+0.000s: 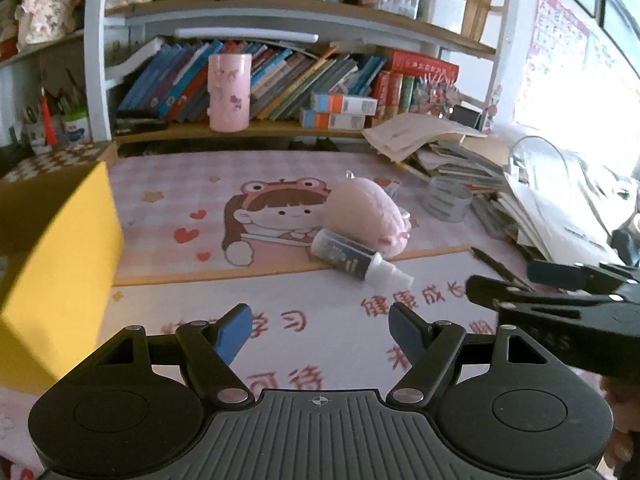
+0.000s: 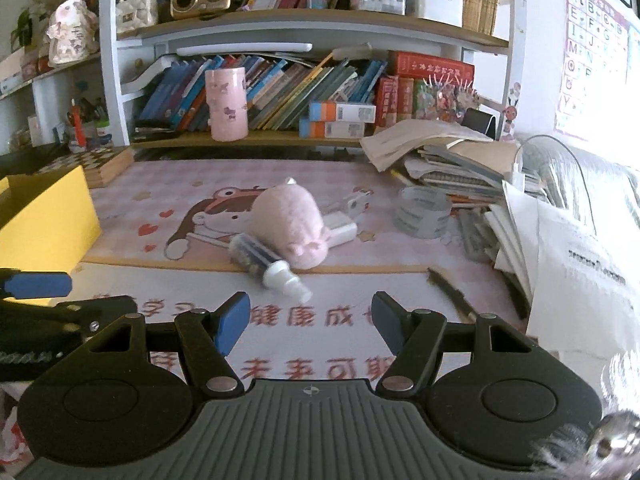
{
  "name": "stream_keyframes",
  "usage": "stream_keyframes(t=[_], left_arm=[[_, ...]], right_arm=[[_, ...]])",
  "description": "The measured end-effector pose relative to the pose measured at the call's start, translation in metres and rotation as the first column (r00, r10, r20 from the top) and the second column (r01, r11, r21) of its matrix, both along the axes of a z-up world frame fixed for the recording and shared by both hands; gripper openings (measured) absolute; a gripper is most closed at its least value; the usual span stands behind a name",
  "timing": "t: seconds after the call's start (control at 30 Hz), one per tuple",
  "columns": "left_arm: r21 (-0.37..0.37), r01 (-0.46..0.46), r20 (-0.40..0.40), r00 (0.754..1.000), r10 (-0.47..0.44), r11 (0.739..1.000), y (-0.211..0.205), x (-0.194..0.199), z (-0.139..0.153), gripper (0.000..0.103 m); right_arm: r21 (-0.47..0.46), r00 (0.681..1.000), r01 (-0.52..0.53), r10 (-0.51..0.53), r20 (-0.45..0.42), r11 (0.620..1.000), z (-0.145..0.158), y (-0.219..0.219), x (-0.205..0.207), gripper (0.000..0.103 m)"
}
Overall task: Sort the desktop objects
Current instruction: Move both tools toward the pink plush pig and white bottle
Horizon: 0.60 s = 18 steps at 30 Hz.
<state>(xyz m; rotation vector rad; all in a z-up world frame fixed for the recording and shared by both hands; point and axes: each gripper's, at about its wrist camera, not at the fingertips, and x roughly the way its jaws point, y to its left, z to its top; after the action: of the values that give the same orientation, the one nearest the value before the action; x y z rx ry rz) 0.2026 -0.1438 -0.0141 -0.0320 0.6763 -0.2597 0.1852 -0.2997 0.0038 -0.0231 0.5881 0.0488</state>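
Left gripper [image 1: 320, 326]: jaws apart, empty.
Right gripper [image 2: 310, 320]: jaws apart, empty.
Bottle [image 2: 267, 267]: lying on mat [image 2: 132, 184], touching plush [image 2: 292, 226].
Box [image 1: 60, 264]: yellow, left edge.

The counter [image 2: 132, 280] (pink cartoon mat) bears a spray bottle [image 2: 266, 266], plush [image 2: 294, 224], yellow box [image 2: 48, 216], tape rolls [image 2: 422, 212], pen [image 2: 452, 294].
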Motion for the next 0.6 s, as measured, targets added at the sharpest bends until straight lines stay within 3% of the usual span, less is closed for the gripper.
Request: stream_keyframes(t=[0.23, 0.5, 0.6], left_arm=[[-0.012, -0.027, -0.019, 0.999, 0.027, 1.000, -0.030, 0.049, -0.009, 0.073], [-0.032, -0.096, -0.107, 0.990, 0.092, 0.995, -0.051, 0.103, -0.030, 0.070], [-0.018, -0.122, -0.154, 0.981, 0.118, 0.992, -0.058, 0.120, -0.041, 0.061]], right_arm=[[0.027, 1.000, 0.025, -0.025, -0.012, 0.999, -0.005, -0.034, 0.031, 0.065], [0.037, 1.000, 0.016, -0.015, -0.014, 0.999, -0.010, -0.051, 0.061, 0.065], [0.040, 1.000, 0.011, -0.011, -0.019, 0.999, -0.011, -0.055, 0.069, 0.065]])
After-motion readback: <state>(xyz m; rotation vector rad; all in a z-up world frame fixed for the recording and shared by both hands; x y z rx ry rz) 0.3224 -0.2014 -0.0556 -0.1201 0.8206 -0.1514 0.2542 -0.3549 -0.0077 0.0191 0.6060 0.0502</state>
